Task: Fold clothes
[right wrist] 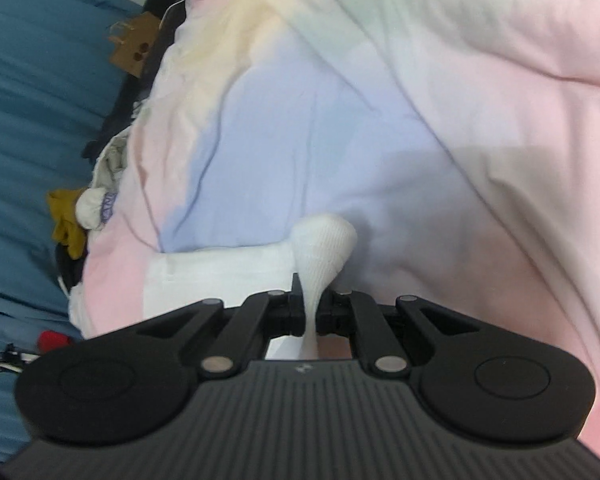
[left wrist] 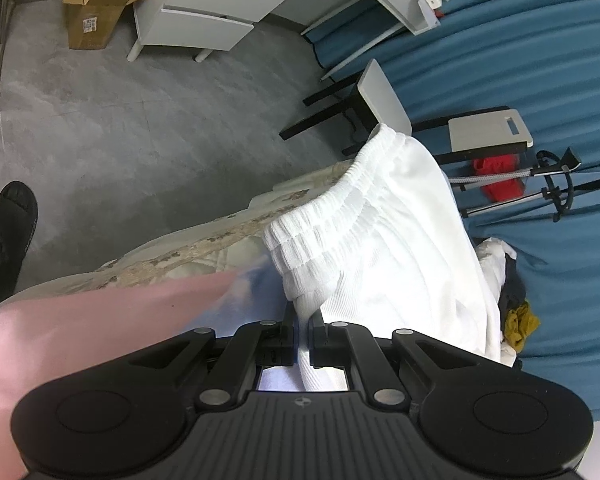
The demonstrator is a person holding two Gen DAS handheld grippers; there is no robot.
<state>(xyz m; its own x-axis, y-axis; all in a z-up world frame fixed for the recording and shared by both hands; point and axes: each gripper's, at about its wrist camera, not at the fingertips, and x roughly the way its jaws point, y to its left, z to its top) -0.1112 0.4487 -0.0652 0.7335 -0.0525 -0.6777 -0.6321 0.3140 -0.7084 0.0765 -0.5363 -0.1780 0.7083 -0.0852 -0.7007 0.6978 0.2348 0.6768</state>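
Note:
A white garment with a ribbed elastic waistband (left wrist: 380, 232) hangs lifted in the left wrist view. My left gripper (left wrist: 303, 320) is shut on its fabric just below the waistband. In the right wrist view, my right gripper (right wrist: 309, 300) is shut on another pinched bunch of the same white garment (right wrist: 320, 244), held just above a pastel pink, blue and yellow bed cover (right wrist: 340, 120). The rest of the garment (right wrist: 220, 276) lies to the left on the cover.
A pile of other clothes, mustard (right wrist: 66, 220) and dark, lies at the bed's edge by a blue curtain (right wrist: 32, 100). The left wrist view shows grey floor (left wrist: 140, 120), a white drawer unit (left wrist: 204, 12), a cardboard box (left wrist: 96, 4), small stools (left wrist: 384, 96) and a black shoe (left wrist: 8, 236).

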